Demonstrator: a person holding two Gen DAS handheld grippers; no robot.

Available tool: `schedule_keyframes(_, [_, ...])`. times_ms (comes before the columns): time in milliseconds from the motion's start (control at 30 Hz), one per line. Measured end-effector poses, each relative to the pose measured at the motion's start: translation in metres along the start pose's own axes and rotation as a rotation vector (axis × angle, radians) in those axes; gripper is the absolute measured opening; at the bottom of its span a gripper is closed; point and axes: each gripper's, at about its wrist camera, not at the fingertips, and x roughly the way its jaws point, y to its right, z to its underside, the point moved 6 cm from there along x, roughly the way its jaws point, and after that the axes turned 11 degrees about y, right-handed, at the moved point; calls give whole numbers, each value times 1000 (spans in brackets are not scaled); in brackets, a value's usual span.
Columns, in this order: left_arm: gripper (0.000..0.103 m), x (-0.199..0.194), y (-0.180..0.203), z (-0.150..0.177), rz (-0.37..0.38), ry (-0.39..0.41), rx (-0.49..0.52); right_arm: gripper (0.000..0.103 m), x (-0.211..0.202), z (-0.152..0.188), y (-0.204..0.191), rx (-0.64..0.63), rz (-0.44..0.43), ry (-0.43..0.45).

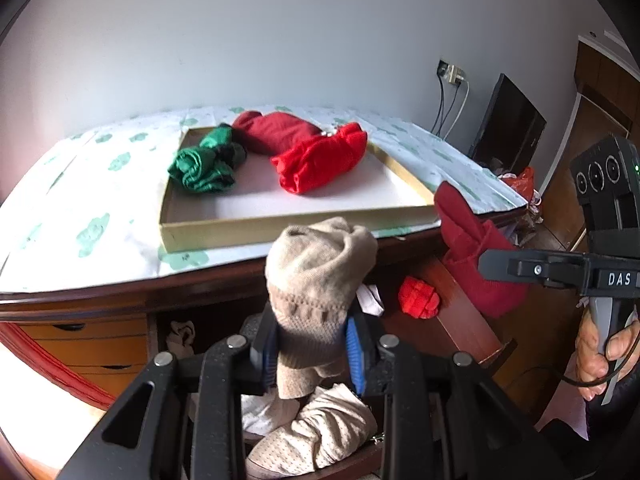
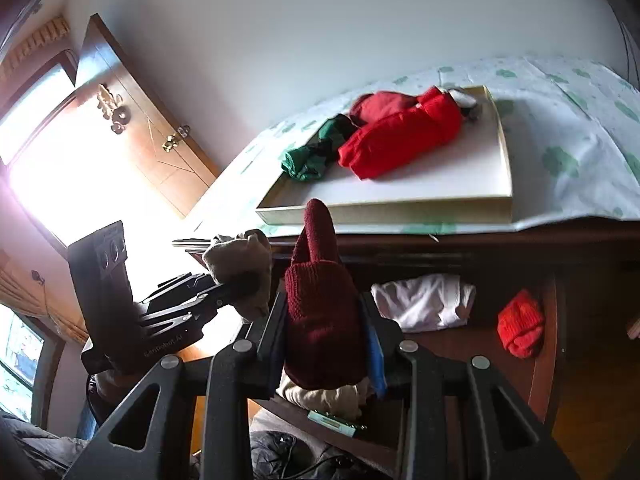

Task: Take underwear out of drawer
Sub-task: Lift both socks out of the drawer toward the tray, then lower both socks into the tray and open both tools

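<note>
My left gripper (image 1: pixel 312 354) is shut on a beige knit garment (image 1: pixel 318 280) and holds it above the open drawer (image 1: pixel 472 320); it also shows in the right wrist view (image 2: pixel 240 268). My right gripper (image 2: pixel 326 350) is shut on a dark red knit garment (image 2: pixel 320 308), which shows in the left wrist view (image 1: pixel 472 256) too. In the drawer lie a bright red piece (image 1: pixel 418 296), a white piece (image 2: pixel 424 300) and beige pieces (image 1: pixel 320 436). On the desk, a shallow box (image 1: pixel 280 204) holds green (image 1: pixel 206 162), dark red (image 1: pixel 276 130) and bright red (image 1: pixel 320 160) garments.
The desk has a white cloth with green print (image 1: pixel 92 200). Closed drawers (image 1: pixel 92 344) are at the left. A black monitor (image 1: pixel 508 124) and wall socket cables (image 1: pixel 452 92) stand at the right. A wooden door (image 2: pixel 152 136) and bright window (image 2: pixel 80 184) are at the left of the right wrist view.
</note>
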Motion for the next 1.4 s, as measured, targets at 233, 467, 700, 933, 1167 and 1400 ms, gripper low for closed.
schedule_keyframes(233, [27, -4, 1, -15, -10, 34, 19, 36, 1, -16, -12, -34, -14, 27])
schedule_keyframes(467, [27, -4, 3, -34, -20, 70, 45, 36, 0, -37, -25, -72, -19, 68])
schedule_keyframes(700, [27, 2, -2, -53, -39, 103, 48, 36, 5, -60, -28, -90, -9, 113])
schedule_keyframes(933, [27, 19, -12, -65, -61, 109, 22, 36, 16, -83, -30, -102, -2, 157])
schedule_keyframes(1167, [27, 40, -27, -76, -86, 106, -15, 36, 40, -103, -24, -105, 20, 176])
schedule_keyframes(1400, [27, 65, -35, -81, -86, 82, -41, 36, 74, -123, -17, -89, 38, 179])
